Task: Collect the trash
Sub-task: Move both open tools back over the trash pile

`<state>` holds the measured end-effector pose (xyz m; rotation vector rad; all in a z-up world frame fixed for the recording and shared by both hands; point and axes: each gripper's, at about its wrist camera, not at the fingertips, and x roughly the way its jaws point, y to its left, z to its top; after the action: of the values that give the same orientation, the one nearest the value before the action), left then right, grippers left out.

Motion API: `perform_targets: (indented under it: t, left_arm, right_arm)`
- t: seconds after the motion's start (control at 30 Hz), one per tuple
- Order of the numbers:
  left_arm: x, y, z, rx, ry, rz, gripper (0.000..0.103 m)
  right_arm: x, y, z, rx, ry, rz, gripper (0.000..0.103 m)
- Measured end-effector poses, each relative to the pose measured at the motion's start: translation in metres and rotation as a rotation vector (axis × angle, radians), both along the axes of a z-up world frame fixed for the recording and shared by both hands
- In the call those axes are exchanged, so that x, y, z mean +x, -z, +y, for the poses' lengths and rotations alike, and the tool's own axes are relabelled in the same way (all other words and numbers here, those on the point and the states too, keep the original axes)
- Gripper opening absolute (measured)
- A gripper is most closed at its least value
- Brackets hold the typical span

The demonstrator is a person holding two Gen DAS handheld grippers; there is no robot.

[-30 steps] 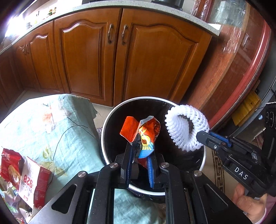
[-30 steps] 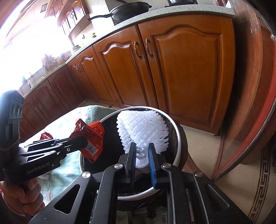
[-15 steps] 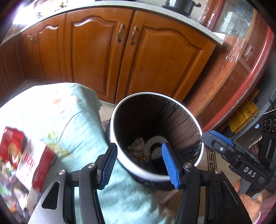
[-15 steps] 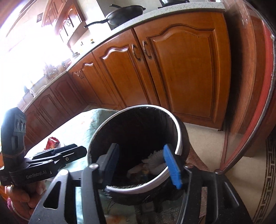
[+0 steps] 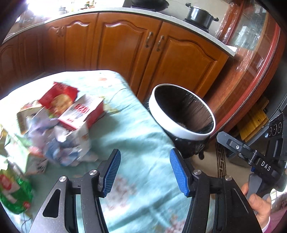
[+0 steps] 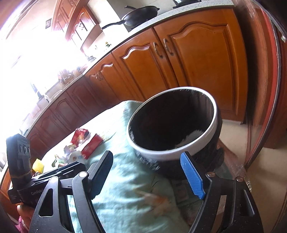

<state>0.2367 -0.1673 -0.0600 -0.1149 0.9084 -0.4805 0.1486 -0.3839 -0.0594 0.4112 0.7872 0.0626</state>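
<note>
A round bin (image 5: 172, 125) with a white rim and black liner stands against the table's edge. Some white foam net (image 6: 193, 134) shows inside it. My left gripper (image 5: 145, 161) hovers over the teal tablecloth (image 5: 136, 116), left of the bin; its jaws are opening and nothing is between them. Ahead and to its left lies a blurred trash pile: a red and white box (image 5: 80, 113), a red packet (image 5: 57, 96) and a green wrapper (image 5: 12, 190). My right gripper (image 6: 146, 157) is just short of the bin's (image 6: 143, 148) near rim, its jaws opening and empty.
Wooden cabinets (image 5: 125, 44) run behind the table and bin. A pot (image 5: 199, 14) and a pan (image 6: 141, 14) sit on the counter. A red-framed glass door (image 5: 251, 62) stands at the right. A yellow item (image 6: 37, 165) lies at the table's far left. A hand (image 5: 258, 202) holds the right gripper.
Both grippers opened and let the orange wrapper and the white foam net fall into the bin. The left one swung left over the table toward the trash pile; the right one drew back.
</note>
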Motion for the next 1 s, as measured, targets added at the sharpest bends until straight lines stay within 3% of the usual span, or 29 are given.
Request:
perform_targets:
  t: [0.47, 0.57, 1.0]
  left_arm:
    - [-0.078, -0.021, 0.097, -0.004, -0.13, -0.025, 0.059]
    - [-0.087, -0.025, 0.112, -0.005, -0.153, -0.03, 0.06]
    - [-0.108, -0.047, 0.185, 0.016, -0.226, -0.089, 0.067]
  right_arm:
    - [-0.019, 0.012, 0.074, 0.032, -0.132, 0.041, 0.08]
    - [-0.019, 0.015, 0.092, 0.043, -0.167, 0.05, 0.09]
    - [0.0, 0.012, 0.145, 0.013, -0.28, 0.045, 0.09]
